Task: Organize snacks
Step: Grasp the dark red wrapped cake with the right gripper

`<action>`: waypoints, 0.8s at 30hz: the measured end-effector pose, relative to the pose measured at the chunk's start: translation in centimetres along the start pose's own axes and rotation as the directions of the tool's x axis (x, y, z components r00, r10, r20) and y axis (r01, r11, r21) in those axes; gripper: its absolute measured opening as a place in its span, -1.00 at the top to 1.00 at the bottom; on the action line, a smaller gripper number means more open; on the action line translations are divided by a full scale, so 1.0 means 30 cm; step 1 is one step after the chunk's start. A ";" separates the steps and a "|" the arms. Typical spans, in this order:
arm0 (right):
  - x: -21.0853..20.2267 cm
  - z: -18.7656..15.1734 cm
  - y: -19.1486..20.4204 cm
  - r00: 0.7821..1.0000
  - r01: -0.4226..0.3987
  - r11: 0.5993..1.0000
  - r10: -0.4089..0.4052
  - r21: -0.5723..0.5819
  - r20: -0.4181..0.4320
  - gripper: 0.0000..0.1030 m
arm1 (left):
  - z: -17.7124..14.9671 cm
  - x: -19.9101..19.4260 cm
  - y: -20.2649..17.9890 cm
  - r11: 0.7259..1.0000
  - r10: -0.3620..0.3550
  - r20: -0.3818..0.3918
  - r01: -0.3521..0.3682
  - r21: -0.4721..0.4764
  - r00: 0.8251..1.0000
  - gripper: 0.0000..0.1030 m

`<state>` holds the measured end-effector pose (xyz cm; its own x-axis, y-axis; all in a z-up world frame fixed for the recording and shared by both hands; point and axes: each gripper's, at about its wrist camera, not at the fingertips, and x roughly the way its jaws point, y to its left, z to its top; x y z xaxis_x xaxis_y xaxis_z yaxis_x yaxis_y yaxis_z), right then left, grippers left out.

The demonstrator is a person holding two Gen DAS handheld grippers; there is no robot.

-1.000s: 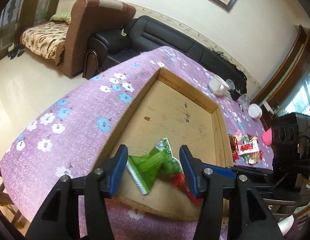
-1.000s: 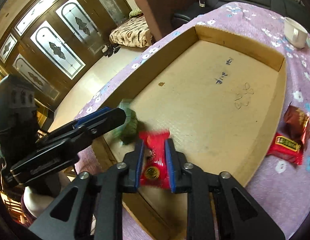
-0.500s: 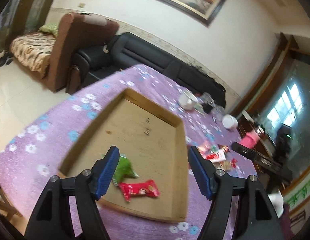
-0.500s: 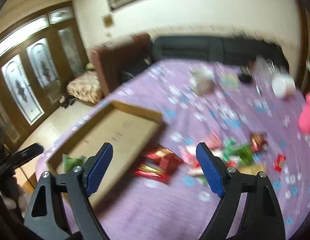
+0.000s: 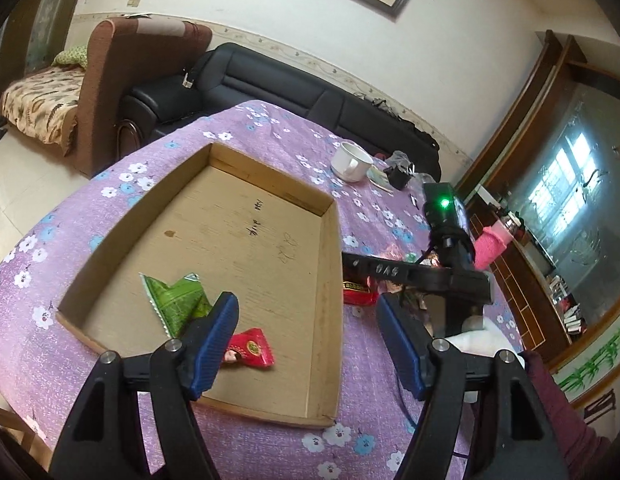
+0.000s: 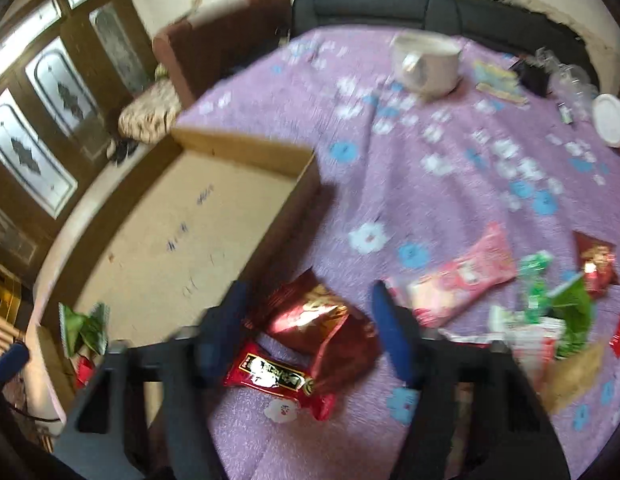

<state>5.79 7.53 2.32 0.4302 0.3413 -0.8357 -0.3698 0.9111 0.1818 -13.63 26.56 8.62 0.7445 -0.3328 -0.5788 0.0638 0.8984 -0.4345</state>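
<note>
The right gripper (image 6: 310,328) hangs over the purple flowered tablecloth (image 6: 429,184) just outside the cardboard tray (image 6: 246,152), its blue pads apart and straddling two loose snacks: a dark red foil packet (image 6: 325,320) and, nearer the camera and partly under it, a bright red wrapped bar (image 6: 270,374). The jaws have just been closing from a wider spread, yet the pads appear to stand clear of both wrappers, so nothing is gripped. The foil packet lies almost dead centre between the fingers, its long axis running diagonally from the left pad toward the lower right; the red bar lies more crosswise, from one pad toward the other. More snacks, among them a pink packet (image 6: 461,276), are scattered further right. The left gripper (image 5: 306,344) is also empty, jaws spread, poised above the tray's near right corner, where a green packet (image 5: 174,296) and a small red candy (image 5: 250,348) already lie on the tray floor. The right hand is plainly the nearer to the remaining pile, with the left well apart from it across the tray wall. The next pick likely turns on whether the pads close on the foil packet alone or catch the bar beneath it too. Motion blur softens the right view.
</note>
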 end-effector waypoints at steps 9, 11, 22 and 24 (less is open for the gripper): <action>-0.167 -0.256 -0.073 0.996 -0.023 1.000 0.024 0.013 -0.085 -0.01 | -0.027 0.041 -0.079 0.995 -0.079 -0.062 0.082 0.061 0.995 -0.38; -0.218 -0.332 -0.127 0.997 0.027 0.999 -0.025 0.024 -0.075 0.04 | -0.037 0.056 -0.118 0.988 -0.113 -0.088 0.121 0.092 0.990 -0.38; -0.319 -0.465 -0.269 0.997 0.077 0.990 -0.079 0.120 0.010 -0.20 | -0.159 0.282 -0.346 0.952 -0.084 -0.283 0.161 0.259 0.955 -0.38; -0.316 -0.466 -0.265 0.998 0.064 0.991 -0.067 0.120 0.021 -0.30 | -0.156 0.312 -0.348 0.956 -0.059 -0.296 0.140 0.258 0.953 -0.37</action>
<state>-6.86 -6.19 1.56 0.4711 0.2847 -0.8349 -0.2400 0.9521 0.1892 -10.45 12.73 4.52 0.5094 -0.4554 -0.7301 0.3368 0.8863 -0.3178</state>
